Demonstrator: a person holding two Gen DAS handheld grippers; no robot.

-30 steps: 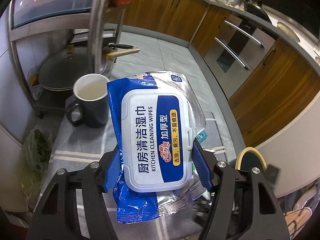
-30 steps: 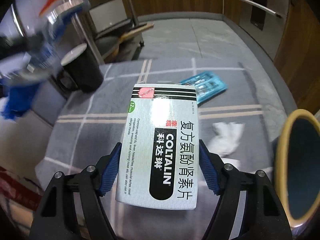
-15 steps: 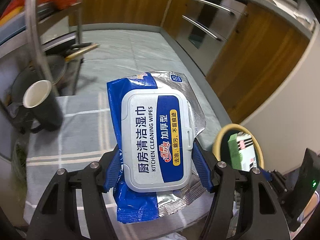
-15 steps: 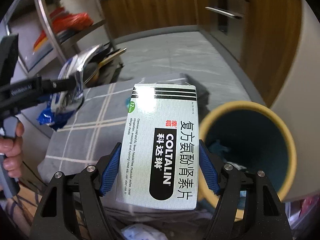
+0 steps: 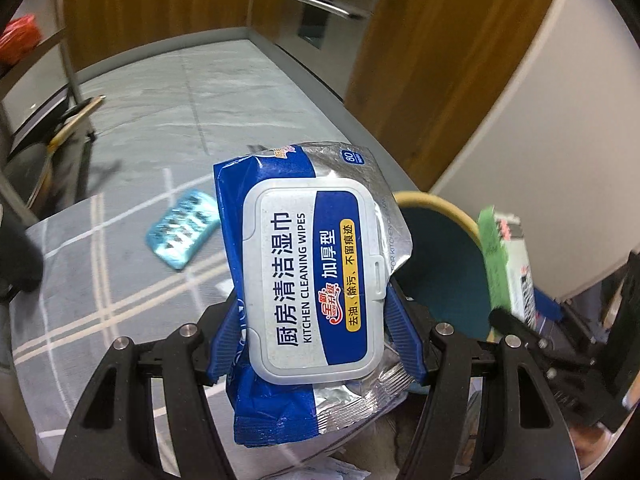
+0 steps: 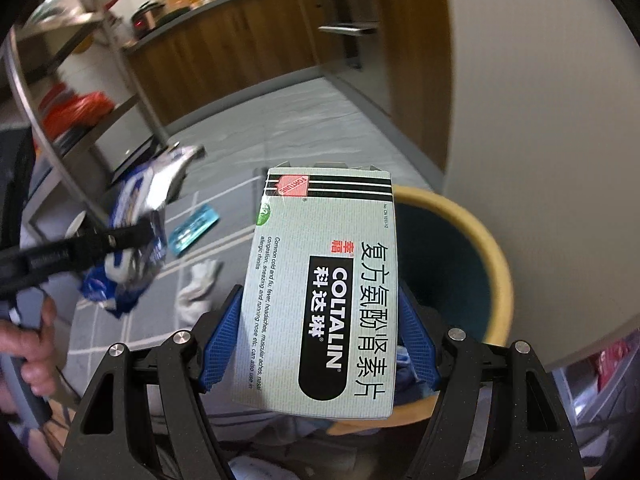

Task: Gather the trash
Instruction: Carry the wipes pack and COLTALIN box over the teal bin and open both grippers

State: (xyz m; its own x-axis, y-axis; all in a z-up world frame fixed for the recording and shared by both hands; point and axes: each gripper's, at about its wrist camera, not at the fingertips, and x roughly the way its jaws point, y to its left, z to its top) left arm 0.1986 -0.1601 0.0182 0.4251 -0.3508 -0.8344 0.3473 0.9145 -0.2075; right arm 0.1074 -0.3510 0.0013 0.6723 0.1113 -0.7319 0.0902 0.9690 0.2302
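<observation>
Black gripper frames, silver screws; ribbed blue fingers point(image 5: 402, 340); bare-skinned hand point(image 6: 28, 344)

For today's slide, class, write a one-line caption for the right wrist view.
Right tongs hold a Coltalin medicine box over the yellow-rimmed bin, beside the checked cloth.

Wooden cabinets point(image 5: 168, 12) line a grey tiled floor point(image 5: 192, 92), white wall point(image 6: 540, 120) beside.
</observation>
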